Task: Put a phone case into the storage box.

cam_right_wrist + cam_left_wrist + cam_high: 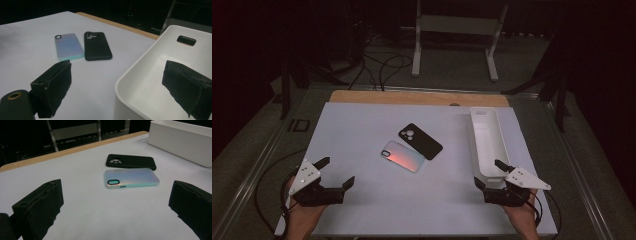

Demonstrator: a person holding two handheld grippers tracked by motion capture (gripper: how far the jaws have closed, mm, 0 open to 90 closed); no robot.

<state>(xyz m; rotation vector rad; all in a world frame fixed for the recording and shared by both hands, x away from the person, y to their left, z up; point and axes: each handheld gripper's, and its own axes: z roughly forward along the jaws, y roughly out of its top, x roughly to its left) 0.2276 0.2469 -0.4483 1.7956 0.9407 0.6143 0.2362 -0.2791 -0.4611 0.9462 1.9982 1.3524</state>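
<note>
Your two hands are sitting at the near edge of the white table [362, 125], each one gripping its tool. You are holding the left gripper [336, 172] at the near left corner with its jaws spread wide and nothing between them; it is pointing across bare tabletop toward the middle. You are holding the right gripper [490, 173] at the near right, jaws equally wide and gripping nothing, straddling the near end wall of the long white bin [486, 137], one jaw outside it and one over its inside. Lying flat near the table's middle, well apart from both grippers, are the iridescent phone case [402, 155] and, touching its far side, the black phone case [420, 141].
</note>
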